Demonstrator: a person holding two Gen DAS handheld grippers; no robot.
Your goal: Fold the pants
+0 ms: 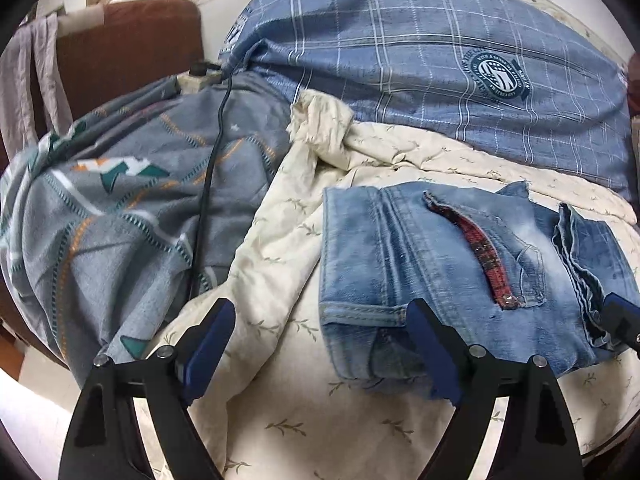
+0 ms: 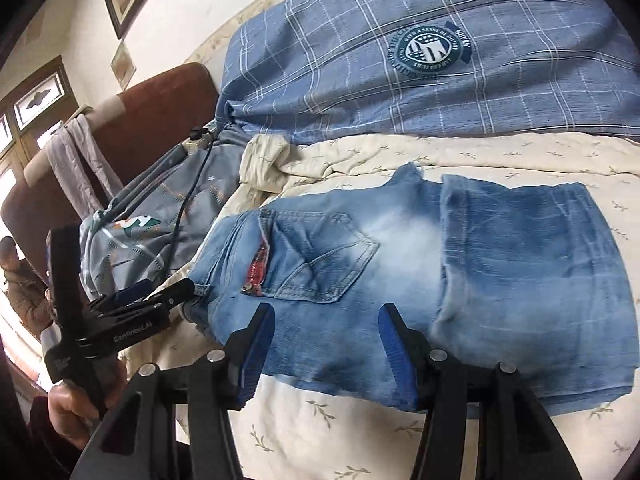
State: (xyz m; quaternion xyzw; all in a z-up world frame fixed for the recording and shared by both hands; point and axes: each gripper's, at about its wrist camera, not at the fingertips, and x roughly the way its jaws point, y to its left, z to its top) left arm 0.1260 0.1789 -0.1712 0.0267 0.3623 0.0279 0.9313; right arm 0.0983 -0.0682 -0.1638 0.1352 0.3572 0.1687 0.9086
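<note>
Light blue denim pants (image 2: 400, 264) lie folded in a compact stack on the cream leaf-print bedsheet (image 2: 360, 432), back pocket and red-trimmed waistband up; they also show in the left wrist view (image 1: 420, 264). My left gripper (image 1: 324, 344) is open and empty, its right finger (image 1: 430, 344) over the stack's near left corner. My right gripper (image 2: 326, 348) is open and empty, both fingers over the stack's near edge. The left gripper also shows at the left of the right wrist view (image 2: 148, 296).
A blue checked pillow (image 1: 420, 64) lies behind the pants. A grey patterned blanket (image 1: 120, 208) with a black cable (image 1: 208, 184) over it lies to the left. A brown headboard (image 1: 128, 48) with grey cloth hung on it stands at far left.
</note>
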